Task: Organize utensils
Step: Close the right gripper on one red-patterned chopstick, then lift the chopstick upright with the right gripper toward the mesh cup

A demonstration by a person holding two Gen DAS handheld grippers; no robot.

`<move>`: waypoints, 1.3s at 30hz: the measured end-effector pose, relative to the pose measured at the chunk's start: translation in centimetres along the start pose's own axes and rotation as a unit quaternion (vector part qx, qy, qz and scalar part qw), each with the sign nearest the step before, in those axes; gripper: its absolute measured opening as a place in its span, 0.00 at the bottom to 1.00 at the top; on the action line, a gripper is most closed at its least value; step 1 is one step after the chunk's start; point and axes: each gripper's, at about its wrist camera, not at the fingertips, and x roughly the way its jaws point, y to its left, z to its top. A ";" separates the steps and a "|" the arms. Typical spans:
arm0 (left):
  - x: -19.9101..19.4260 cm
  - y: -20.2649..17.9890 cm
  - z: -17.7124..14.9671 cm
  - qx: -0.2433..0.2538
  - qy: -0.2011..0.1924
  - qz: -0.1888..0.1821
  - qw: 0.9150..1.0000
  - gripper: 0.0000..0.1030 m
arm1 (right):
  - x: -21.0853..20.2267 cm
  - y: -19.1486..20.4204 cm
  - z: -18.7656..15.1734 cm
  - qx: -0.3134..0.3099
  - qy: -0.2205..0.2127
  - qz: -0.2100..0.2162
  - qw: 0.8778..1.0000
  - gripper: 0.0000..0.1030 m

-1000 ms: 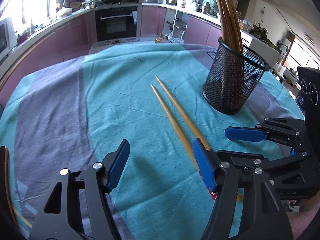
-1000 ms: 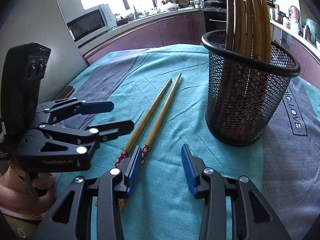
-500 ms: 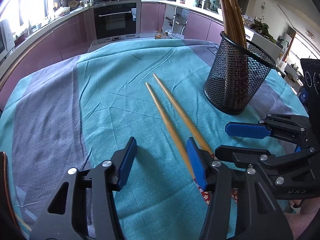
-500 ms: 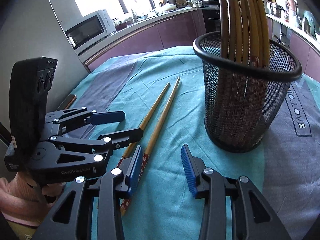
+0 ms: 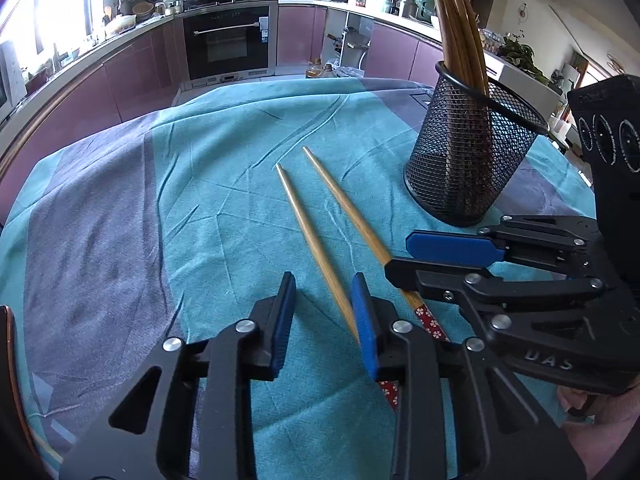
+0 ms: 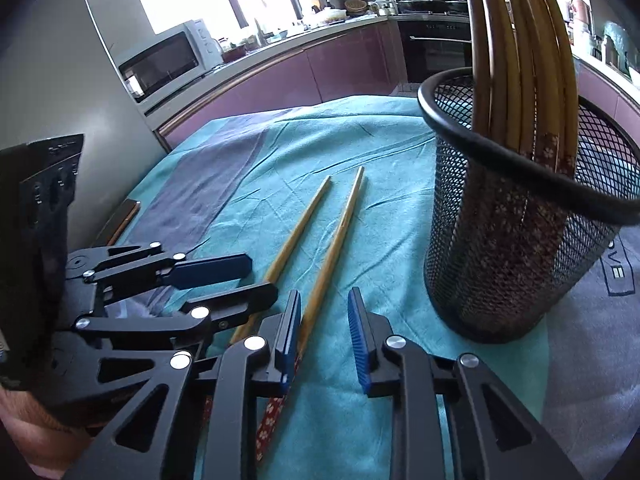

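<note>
One chopstick (image 5: 316, 246) lies between the closing left gripper's (image 5: 322, 320) pads, against the right one. The other chopstick (image 6: 332, 246) lies between the closing right gripper's (image 6: 324, 334) pads, by its left one. Neither is clamped. The mesh holder (image 6: 516, 248) stands ahead-right.

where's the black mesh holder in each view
Left wrist view: the black mesh holder stands upper right, right of the two loose chopsticks.
Right wrist view: the holder fills the right side, close up.
Shared landmark: the two loose chopsticks lying on the teal cloth.
</note>
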 end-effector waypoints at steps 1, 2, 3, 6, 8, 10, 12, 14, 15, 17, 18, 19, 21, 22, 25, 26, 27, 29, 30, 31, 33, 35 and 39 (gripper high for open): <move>0.0 0.1 0.0 -0.001 0.000 -0.001 1.000 0.27 | 0.1 0.1 0.1 -0.001 0.000 -0.002 1.000 0.22; 0.0 0.1 -0.1 -0.001 -0.001 -0.001 1.000 0.26 | 0.2 0.2 0.1 -0.002 0.000 -0.003 1.000 0.22; 0.0 0.0 -0.1 -0.001 -0.001 0.001 1.000 0.25 | 0.2 0.2 0.1 -0.002 0.000 -0.005 1.000 0.22; 0.0 0.0 -0.1 0.000 -0.002 0.002 1.000 0.24 | 0.5 0.5 0.2 -0.005 0.000 -0.013 1.000 0.20; 0.0 0.0 -0.1 0.000 -0.003 0.002 1.000 0.24 | 0.7 0.6 0.2 -0.007 0.000 -0.019 1.000 0.18; 0.0 0.0 -0.2 0.000 -0.003 0.003 1.000 0.24 | 0.7 0.5 0.2 -0.004 0.000 -0.023 1.000 0.14; 0.0 0.0 -0.2 0.000 -0.002 0.002 1.000 0.24 | 0.7 0.3 0.2 0.004 0.001 -0.021 1.000 0.10; 0.0 0.0 -0.2 -0.001 -0.002 0.002 1.000 0.24 | 0.5 -0.1 0.0 0.011 0.001 -0.019 1.000 0.08; 0.0 0.0 -0.1 -0.001 -0.002 0.002 1.000 0.24 | 0.4 -0.2 -0.1 0.013 0.002 -0.018 1.000 0.07; 0.1 0.0 -0.1 -0.002 -0.002 0.001 1.000 0.24 | 0.2 -0.2 -0.2 0.012 0.003 -0.021 1.000 0.07; 0.1 0.1 -0.1 -0.002 -0.002 0.000 1.000 0.24 | 0.2 -0.1 -0.3 0.009 0.003 -0.024 1.000 0.07; 0.1 0.1 0.0 -0.003 -0.002 0.000 1.000 0.24 | 0.2 0.1 -0.2 0.005 0.002 -0.027 1.000 0.07; 0.2 0.2 0.3 -0.002 -0.001 0.000 1.000 0.24 | 0.4 0.2 -0.1 0.003 0.002 -0.030 1.000 0.08; 0.3 0.2 0.4 -0.001 0.000 0.002 1.000 0.24 | 0.6 0.3 0.0 0.002 0.001 -0.032 0.999 0.08; 0.6 0.0 0.8 0.001 0.002 0.006 1.000 0.18 | 0.9 0.4 0.3 0.000 0.000 -0.036 0.999 0.08; 0.7 0.0 0.9 -0.001 0.002 0.005 1.000 0.16 | 1.0 0.4 0.4 0.001 0.000 -0.036 0.999 0.08; 0.8 0.0 1.0 -0.003 0.002 0.004 1.000 0.14 | 1.1 0.3 0.4 0.003 -0.001 -0.034 0.999 0.08; 0.8 0.1 1.2 -0.010 0.002 0.003 1.000 0.13 | 1.0 0.1 0.4 0.007 -0.002 -0.033 0.999 0.07; 0.8 0.1 1.2 -0.013 0.001 0.001 1.000 0.11 | 1.0 0.0 0.4 0.012 -0.003 -0.029 0.999 0.06; 0.8 0.1 1.1 -0.014 0.000 0.000 1.000 0.11 | 0.9 -0.1 0.4 0.016 -0.003 -0.027 1.000 0.06; 0.8 0.1 1.0 -0.015 -0.001 -0.001 1.000 0.09 | 0.6 -0.4 0.3 0.023 -0.006 -0.023 0.999 0.06; 0.7 0.0 1.0 -0.017 -0.002 -0.003 1.000 0.08 | 0.3 -0.6 0.2 0.028 -0.011 -0.018 0.999 0.06; 0.5 0.0 0.7 -0.019 -0.002 -0.004 1.000 0.08 | -0.7 -0.5 0.0 0.025 -0.018 -0.008 0.999 0.05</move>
